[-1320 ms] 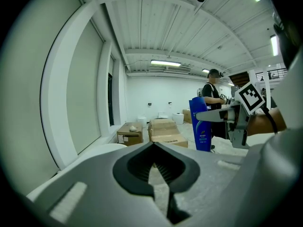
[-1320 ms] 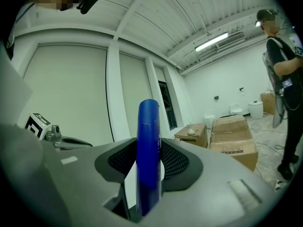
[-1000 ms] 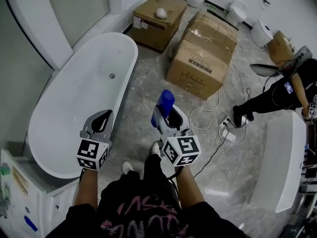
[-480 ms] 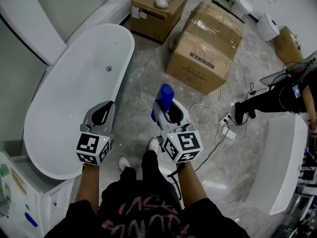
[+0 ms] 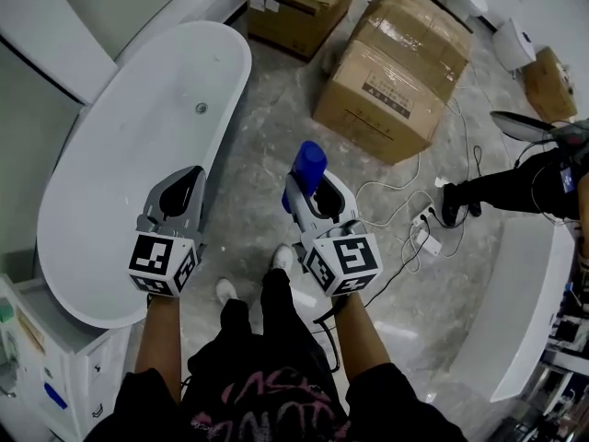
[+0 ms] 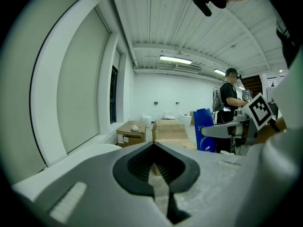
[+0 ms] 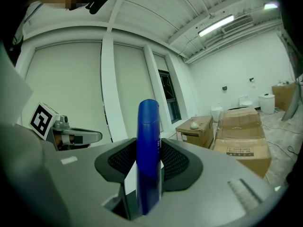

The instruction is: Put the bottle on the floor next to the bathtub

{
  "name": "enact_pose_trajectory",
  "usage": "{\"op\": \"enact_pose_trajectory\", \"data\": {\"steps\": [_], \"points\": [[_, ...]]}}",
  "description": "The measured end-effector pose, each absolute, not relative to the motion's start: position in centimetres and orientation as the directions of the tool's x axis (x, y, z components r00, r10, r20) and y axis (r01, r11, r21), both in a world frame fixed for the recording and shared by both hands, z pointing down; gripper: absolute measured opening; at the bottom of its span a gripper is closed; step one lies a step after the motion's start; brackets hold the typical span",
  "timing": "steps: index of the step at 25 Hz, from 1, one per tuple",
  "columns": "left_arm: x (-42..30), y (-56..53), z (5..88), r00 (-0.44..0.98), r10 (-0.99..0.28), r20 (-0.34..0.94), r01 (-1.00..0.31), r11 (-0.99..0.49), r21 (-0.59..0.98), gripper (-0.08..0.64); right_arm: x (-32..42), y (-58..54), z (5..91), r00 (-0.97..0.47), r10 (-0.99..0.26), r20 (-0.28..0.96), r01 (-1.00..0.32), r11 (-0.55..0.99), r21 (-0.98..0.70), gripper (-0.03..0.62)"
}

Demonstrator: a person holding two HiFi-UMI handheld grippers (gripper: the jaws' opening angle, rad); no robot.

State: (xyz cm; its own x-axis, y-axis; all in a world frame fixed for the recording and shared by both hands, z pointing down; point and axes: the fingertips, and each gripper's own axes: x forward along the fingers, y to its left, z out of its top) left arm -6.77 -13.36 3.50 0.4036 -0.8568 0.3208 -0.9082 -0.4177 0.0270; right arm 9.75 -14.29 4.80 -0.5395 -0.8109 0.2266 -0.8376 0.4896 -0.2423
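A tall blue bottle (image 5: 307, 167) (image 7: 148, 155) stands upright between the jaws of my right gripper (image 5: 311, 194) (image 7: 147, 167), which is shut on it and holds it above the marbled floor (image 5: 258, 145). The white oval bathtub (image 5: 120, 155) lies to the left in the head view. My left gripper (image 5: 182, 190) (image 6: 155, 170) hovers over the tub's near right rim, jaws shut with nothing between them. From the left gripper view the bottle (image 6: 204, 130) shows at the right, held in the other gripper.
Large cardboard boxes (image 5: 396, 76) and a smaller open box (image 5: 299, 3) stand beyond the tub. Cables and a power strip (image 5: 425, 239) lie on the floor at right. Another person's leg (image 5: 502, 190) reaches in from the right. A white cabinet (image 5: 46, 366) is at lower left.
Both grippers hold their places relative to me while the view slides forward: tub and boxes drift toward the top. The bottle stays gripped.
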Motion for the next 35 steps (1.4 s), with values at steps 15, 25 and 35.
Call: {"op": "enact_pose_trajectory", "data": {"steps": [15,25,35], "points": [[-6.1,-16.6,10.2,0.385,-0.847,0.367,-0.919,-0.389,0.064,0.000,7.9,-17.3,11.6,-0.589,-0.761,0.272,-0.806,0.530,-0.263,0.183],[-6.2,-17.1,17.4,0.347,-0.839,0.418,-0.934,-0.351,0.069,0.000,7.1,-18.5,18.2,-0.621,-0.720,0.311,-0.783,0.557,-0.276,0.183],[-7.9,-16.4,25.6,0.282,-0.839,0.465,-0.959,-0.244,0.142,0.000,7.1,-19.0,25.9,-0.623,-0.687,0.375,-0.782,0.558,-0.276,0.183]]}}
